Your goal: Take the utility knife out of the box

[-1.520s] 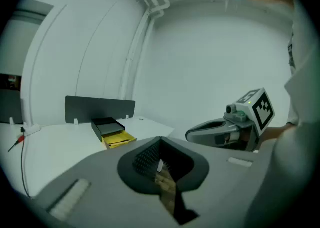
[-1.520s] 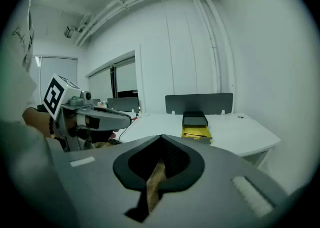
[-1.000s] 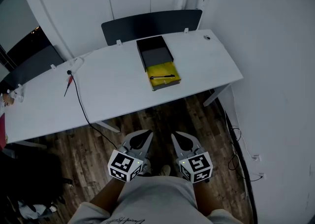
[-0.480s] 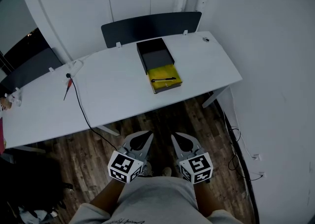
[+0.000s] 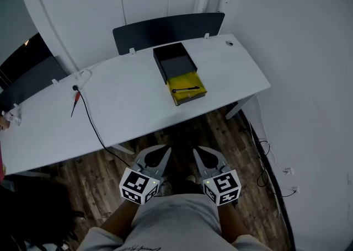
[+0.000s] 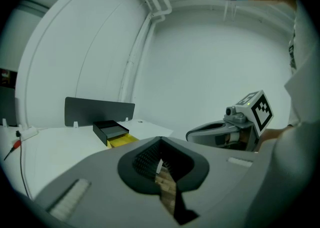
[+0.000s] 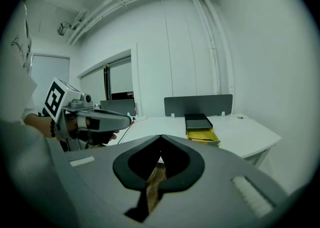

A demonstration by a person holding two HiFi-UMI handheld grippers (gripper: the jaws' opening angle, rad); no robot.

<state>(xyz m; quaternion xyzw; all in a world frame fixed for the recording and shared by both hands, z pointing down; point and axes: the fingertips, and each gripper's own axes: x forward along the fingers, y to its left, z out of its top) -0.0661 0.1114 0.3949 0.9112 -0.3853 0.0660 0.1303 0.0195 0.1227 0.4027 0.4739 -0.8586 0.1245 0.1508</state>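
Observation:
A black box (image 5: 174, 60) lies on the white table (image 5: 127, 98), its yellow drawer (image 5: 187, 88) pulled out toward me. A thin black utility knife (image 5: 185, 89) rests across the drawer. Both grippers hang over the floor, well short of the table. My left gripper (image 5: 163, 150) and right gripper (image 5: 197, 153) are shut with nothing in them. The box (image 6: 110, 129) and its drawer (image 6: 123, 141) show far off in the left gripper view, past my shut left gripper (image 6: 160, 139). In the right gripper view the box (image 7: 196, 120) and the knife (image 7: 203, 139) lie beyond my shut right gripper (image 7: 161, 137).
A dark partition panel (image 5: 168, 28) stands along the table's far edge. A black cable (image 5: 94, 123) runs off the table's left part, by a red-handled tool (image 5: 74, 101). White walls close in behind and on the right. Loose cables (image 5: 265, 161) lie on the wooden floor.
The table and box have slid slightly in the head view as I and both grippers drift toward the table. Both jaws stay shut.

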